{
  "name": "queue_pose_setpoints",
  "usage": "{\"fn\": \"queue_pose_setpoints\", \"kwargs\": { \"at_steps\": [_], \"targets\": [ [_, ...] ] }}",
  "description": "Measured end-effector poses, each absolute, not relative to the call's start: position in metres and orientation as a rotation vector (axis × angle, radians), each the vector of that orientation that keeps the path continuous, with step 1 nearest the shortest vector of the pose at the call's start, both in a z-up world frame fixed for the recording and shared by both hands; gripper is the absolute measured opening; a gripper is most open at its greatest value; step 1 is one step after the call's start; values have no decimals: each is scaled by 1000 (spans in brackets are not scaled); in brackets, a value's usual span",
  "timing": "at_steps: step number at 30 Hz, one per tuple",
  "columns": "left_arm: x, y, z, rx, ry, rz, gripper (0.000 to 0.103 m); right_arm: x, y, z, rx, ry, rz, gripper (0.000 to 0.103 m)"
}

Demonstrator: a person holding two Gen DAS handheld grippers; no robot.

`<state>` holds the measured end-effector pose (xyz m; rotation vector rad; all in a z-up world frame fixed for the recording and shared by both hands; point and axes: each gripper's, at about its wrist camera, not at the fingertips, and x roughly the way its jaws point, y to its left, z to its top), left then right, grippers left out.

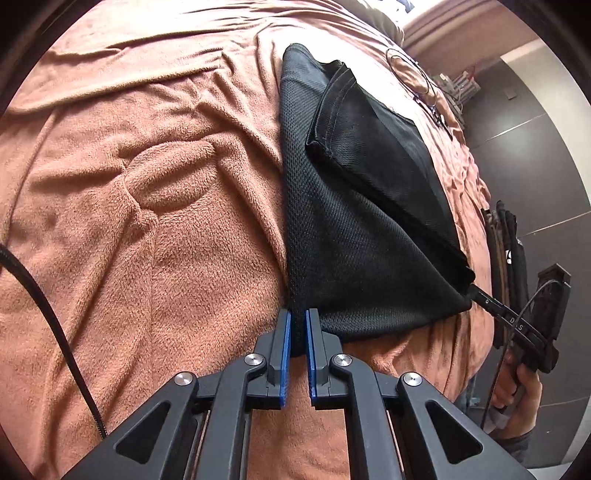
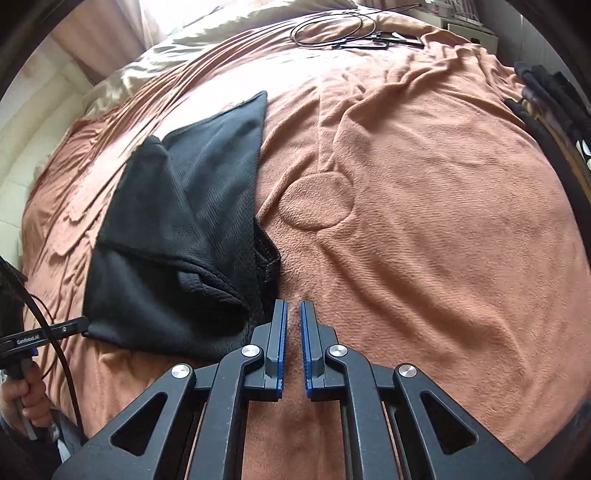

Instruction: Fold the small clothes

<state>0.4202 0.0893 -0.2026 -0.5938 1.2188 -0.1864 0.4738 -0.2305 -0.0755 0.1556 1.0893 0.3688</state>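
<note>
- A black mesh garment (image 1: 332, 236) is seen spread on a bed covered by a rust-brown fleece blanket (image 1: 147, 221), with one part folded over into a flap
- The left tool (image 1: 298, 321) is held at the garment's near corner — its blue-padded fingers (image 1: 286, 354) are drawn close with a narrow gap, and the corner's edge is seen between the tips; a firm pinch cannot be told
- In the right wrist view, the right tool (image 2: 293, 314) is seen just beside the garment's near edge, over bare blanket; a narrow gap is left between its fingers and nothing is held
- Each tool's tip is shown at an opposite near corner of the garment — touching or just under the cloth
- A coiled cable (image 2: 332, 26) is seen well apart, at the far side of the bed
</note>
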Motion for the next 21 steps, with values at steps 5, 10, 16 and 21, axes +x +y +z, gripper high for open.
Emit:
{"fn": "queue_pose_setpoints", "kwargs": {
  "at_steps": [5,10,16,21],
  "targets": [
    [422,97,-196,-613,1199,-185,31,465,-223,-59,81,1058,419,9],
    [428,98,-191,-604,1179,-176,39,459,-200,-51,-58,1023,450,49],
    [435,95,-191,-580,1180,-169,39,461,-166,-60,-253,1018,442,53],
    [441,89,-195,-553,1182,-167,39,484,-156,-77,-271,1064,403,53]
  ]
}}
